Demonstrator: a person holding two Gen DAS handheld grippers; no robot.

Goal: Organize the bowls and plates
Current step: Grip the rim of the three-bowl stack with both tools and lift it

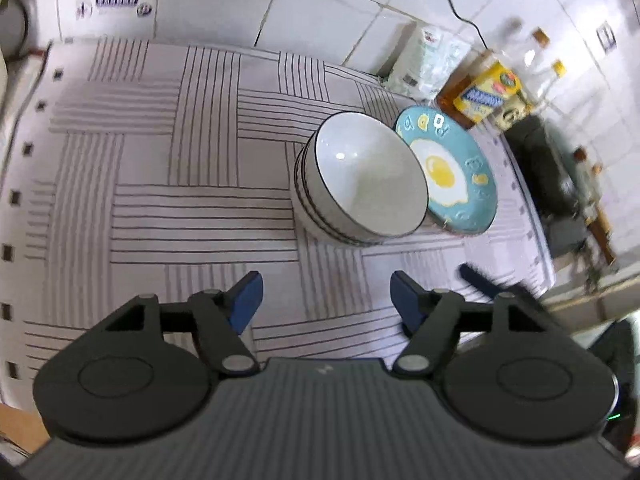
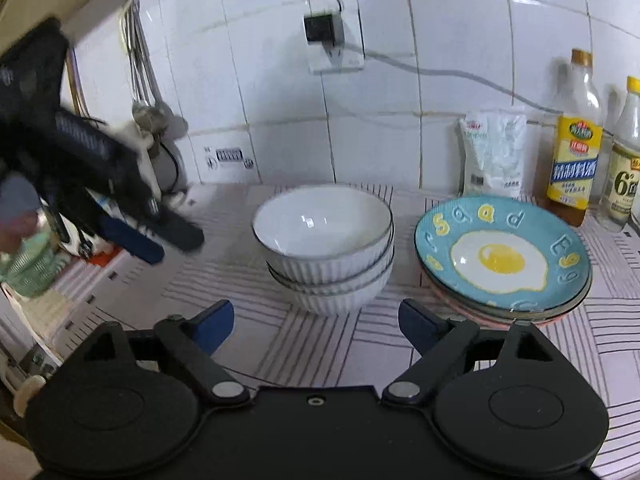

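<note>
Both grippers, left gripper and right gripper, gape empty above the striped mat; white bowls sit nested beside stacked egg plates, so sorting looks finished.

The left gripper hangs over the striped tabletop, its blue fingers spread with nothing between them. Ahead sit stacked white bowls, touching or just beside a blue egg-patterned plate. Blurred bottles stand behind.

Both wrist views near bowls
</note>
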